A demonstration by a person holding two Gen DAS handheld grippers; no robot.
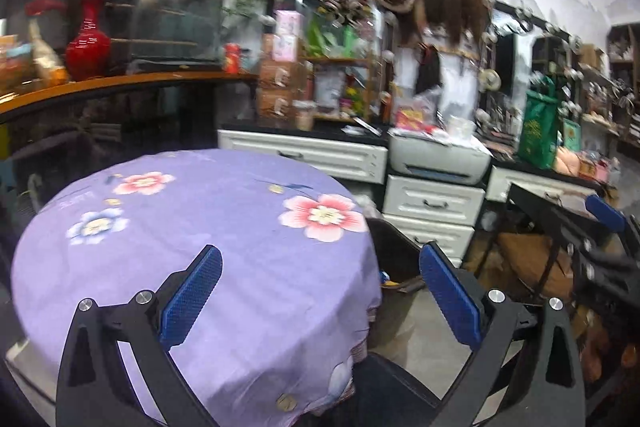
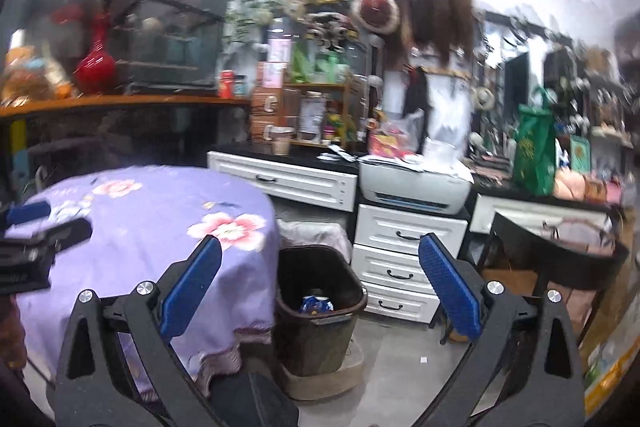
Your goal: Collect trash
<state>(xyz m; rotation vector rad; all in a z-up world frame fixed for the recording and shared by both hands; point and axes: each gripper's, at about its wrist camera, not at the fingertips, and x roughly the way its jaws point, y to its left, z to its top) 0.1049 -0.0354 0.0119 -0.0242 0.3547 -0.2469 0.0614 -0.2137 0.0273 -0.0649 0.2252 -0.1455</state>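
Observation:
A dark brown trash bin (image 2: 320, 311) stands on the floor beside the round table; a blue and white wrapper (image 2: 317, 303) lies inside it. In the left wrist view only part of the bin (image 1: 394, 267) shows past the table's edge. My left gripper (image 1: 320, 267) is open above the table's near right edge, nothing between its blue pads. My right gripper (image 2: 320, 265) is also open and empty, raised in front of the bin. The left gripper (image 2: 30, 227) also shows at the left edge of the right wrist view, and the right gripper (image 1: 604, 223) at the right edge of the left wrist view.
The round table (image 1: 192, 227) wears a purple flowered cloth. White drawers (image 2: 404, 247) and a printer (image 2: 416, 187) stand behind the bin. A dark side table (image 2: 560, 247) is at the right. A black chair (image 2: 256, 403) is just below me. A red vase (image 1: 88, 47) sits on the wooden counter.

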